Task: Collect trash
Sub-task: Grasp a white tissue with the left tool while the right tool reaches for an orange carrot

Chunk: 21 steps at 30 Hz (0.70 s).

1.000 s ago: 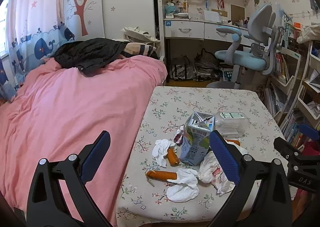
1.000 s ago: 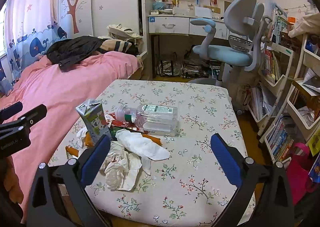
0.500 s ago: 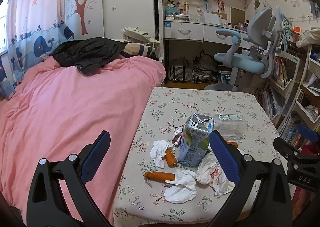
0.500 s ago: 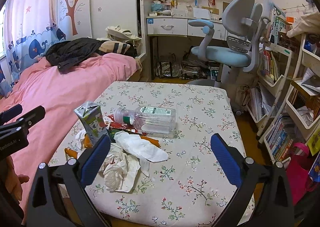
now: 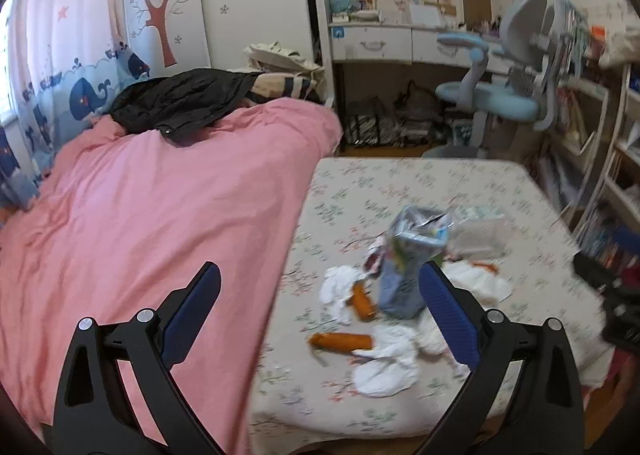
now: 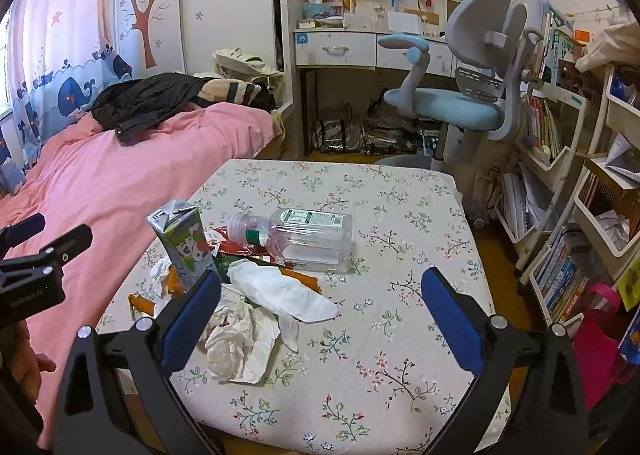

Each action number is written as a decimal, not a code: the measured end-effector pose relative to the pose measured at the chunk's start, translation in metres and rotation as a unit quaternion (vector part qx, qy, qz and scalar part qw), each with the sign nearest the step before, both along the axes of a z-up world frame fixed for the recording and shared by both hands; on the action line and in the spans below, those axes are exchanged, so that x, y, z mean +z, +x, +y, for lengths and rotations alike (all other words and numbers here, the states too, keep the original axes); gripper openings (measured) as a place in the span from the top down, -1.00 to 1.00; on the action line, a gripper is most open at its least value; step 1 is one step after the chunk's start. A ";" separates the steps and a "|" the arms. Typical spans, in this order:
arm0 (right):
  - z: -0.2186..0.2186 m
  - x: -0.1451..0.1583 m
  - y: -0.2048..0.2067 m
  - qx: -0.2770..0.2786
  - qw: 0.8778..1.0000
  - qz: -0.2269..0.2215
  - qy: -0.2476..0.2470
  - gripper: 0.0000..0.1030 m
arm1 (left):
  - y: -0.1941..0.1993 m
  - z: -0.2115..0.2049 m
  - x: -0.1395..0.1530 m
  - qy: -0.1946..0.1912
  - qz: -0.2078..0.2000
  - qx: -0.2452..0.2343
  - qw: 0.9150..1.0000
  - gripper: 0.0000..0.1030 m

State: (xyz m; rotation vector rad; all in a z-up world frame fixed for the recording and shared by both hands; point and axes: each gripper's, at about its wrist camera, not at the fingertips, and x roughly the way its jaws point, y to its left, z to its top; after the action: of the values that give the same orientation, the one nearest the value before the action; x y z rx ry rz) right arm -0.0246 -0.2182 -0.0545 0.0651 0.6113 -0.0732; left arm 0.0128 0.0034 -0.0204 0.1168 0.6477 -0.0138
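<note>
Trash pile sits at near-left of the floral table [image 6: 400, 335], w/ milk carton [image 6: 184, 243] upright and clear bottle [image 6: 304, 239] on its side, long axis left-right. Right gripper [image 6: 320, 311] is prob. nearer, hovering over the tissues [image 6: 280, 295], jaws wide apart, empty. Left gripper [image 5: 320, 311] also spread, view blurred.

Left of your table [image 6: 400, 215] with the floral cloth you've got a bed under a pink duvet [image 6: 120, 183], black jacket [image 6: 148, 99] dumped at its far end beside a striped pillow [image 6: 232, 89]. Far wall: white desk [image 6: 360, 49] with drawers, cluttered shelf above, bags [image 6: 360, 127] stuffed underneath, blue-grey swivel chair [image 6: 460, 95] parked in front. On your right, white bookshelves [image 6: 552, 143] crammed with books plus a pink bag [image 6: 596, 339] on the floor; far left, whale-print curtain [image 5: 60, 67] and a tree decal [image 5: 158, 15] on the wardrobe.
</note>
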 end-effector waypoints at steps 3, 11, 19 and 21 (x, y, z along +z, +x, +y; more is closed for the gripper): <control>-0.002 -0.003 0.003 0.001 1.000 0.008 0.003 -0.88 | 0.007 0.012 -0.009 -0.001 0.026 -0.001 1.000 -0.86; -0.005 -0.015 0.012 0.018 0.999 0.048 0.019 -0.88 | 0.022 0.021 -0.048 -0.048 0.097 -0.039 0.993 -0.85; -0.024 -0.024 0.020 0.004 0.996 0.078 0.033 -0.88 | 0.022 -0.026 -0.089 -0.024 0.196 -0.089 0.976 -0.60; -0.029 -0.027 0.023 0.002 0.995 0.089 0.045 -0.88 | 0.024 -0.030 -0.097 -0.016 0.203 -0.085 0.975 -0.52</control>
State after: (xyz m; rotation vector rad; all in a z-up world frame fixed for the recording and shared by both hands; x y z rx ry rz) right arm -0.0015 -0.2470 -0.0819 0.1460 0.7923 -0.0485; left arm 0.0372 -0.0270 -0.1170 0.1391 1.0433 -0.2170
